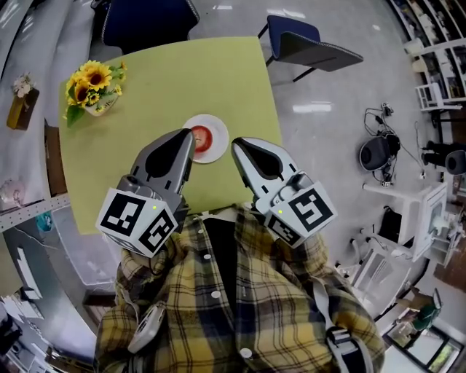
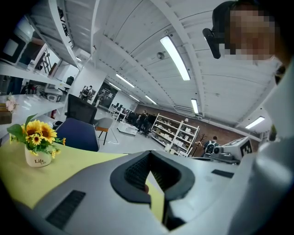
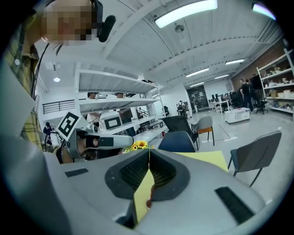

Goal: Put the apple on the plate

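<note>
A red apple [image 1: 201, 135] sits on a small white plate [image 1: 218, 148] near the front of the yellow-green table [image 1: 182, 80]. Both grippers hang above the table's near edge, close to the person's plaid shirt. In the head view the tip of my left gripper [image 1: 191, 137] overlaps the plate's left side, and my right gripper [image 1: 236, 144] points just right of the plate. The left gripper view shows its jaws [image 2: 149, 155] meeting at the tip with nothing between them. The right gripper's jaws [image 3: 149, 152] are likewise shut and empty.
A pot of sunflowers [image 1: 93, 87] stands at the table's far left corner. Two blue chairs [image 1: 149, 18] [image 1: 306, 40] stand beyond the far edge. Shelving runs along the left, and equipment [image 1: 378, 153] sits on the floor to the right.
</note>
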The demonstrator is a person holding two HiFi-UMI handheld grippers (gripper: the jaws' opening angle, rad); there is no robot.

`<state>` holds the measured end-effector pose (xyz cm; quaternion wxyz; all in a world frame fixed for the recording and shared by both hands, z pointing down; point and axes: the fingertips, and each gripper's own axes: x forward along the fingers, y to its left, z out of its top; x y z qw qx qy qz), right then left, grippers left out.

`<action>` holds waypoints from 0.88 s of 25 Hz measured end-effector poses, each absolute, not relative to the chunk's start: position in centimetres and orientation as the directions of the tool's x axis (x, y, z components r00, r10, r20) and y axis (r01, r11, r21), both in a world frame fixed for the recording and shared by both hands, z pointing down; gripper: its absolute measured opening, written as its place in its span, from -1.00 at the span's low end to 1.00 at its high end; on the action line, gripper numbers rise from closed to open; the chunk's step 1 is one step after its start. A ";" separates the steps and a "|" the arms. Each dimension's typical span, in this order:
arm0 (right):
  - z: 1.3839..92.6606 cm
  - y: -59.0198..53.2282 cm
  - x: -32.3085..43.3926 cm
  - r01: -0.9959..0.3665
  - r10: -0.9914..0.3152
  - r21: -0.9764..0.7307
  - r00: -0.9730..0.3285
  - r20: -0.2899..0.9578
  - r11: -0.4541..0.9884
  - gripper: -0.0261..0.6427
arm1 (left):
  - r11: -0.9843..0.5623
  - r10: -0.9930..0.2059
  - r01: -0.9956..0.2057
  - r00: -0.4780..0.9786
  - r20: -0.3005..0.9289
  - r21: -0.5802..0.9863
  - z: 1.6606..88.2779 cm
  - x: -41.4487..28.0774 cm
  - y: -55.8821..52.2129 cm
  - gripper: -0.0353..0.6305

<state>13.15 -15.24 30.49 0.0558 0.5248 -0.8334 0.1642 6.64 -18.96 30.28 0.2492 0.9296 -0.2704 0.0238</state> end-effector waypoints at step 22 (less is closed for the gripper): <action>31.1 -16.8 10.9 -0.853 -0.809 -0.257 -0.516 0.282 0.454 -0.93 | -0.711 -0.506 -0.542 0.837 0.209 0.449 31.1 4.9 -19.3 -0.88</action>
